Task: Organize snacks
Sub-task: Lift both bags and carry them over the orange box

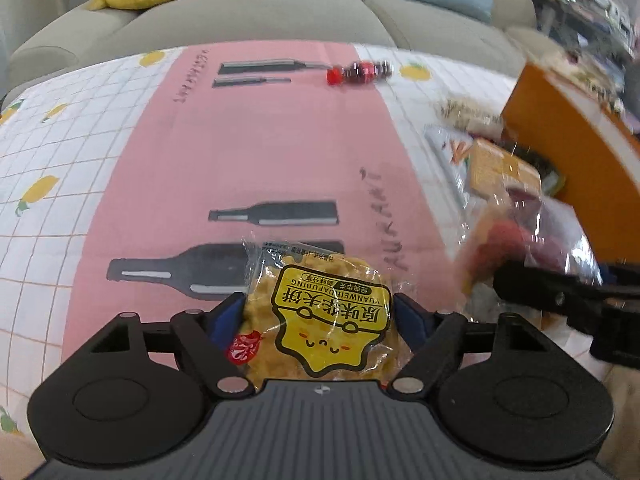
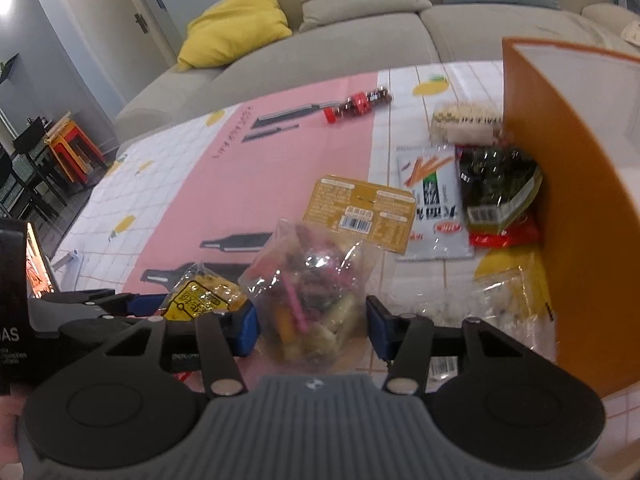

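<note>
**Both grippers loaded beside the orange box**

Left wrist view: the left gripper [image 1: 320,312] has a yellow waffle-cake packet [image 1: 320,316] between its blue pads, which stand wide at about 9 and 3 o'clock of the packet and meet its edges. The packet appears lifted off the pink tablecloth [image 1: 224,152], label turned toward the lens, so I judge it held across its width, the only span that keeps a flat, crinkly wrapper from folding.

In the right wrist view the right gripper [image 2: 312,324] stands about half open around a clear bag of mixed candies [image 2: 312,288]. The left pad presses the bag's side; at the right pad the film looks just touching, so the hold is probably light. The bag bulges up toward 12 o'clock from the jaws, its loose contents sagging low.

An orange box [image 2: 580,200] stands at 2 o'clock of the right gripper, with a heap of packets against its foot: a brown carton [image 2: 360,208], a white stick-snack pouch [image 2: 432,208] and a dark green seaweed pack [image 2: 496,184]. Likely the snacks are being gathered toward that box. A small red-capped bottle [image 2: 356,106] lies alone far off at 12 o'clock.
</note>
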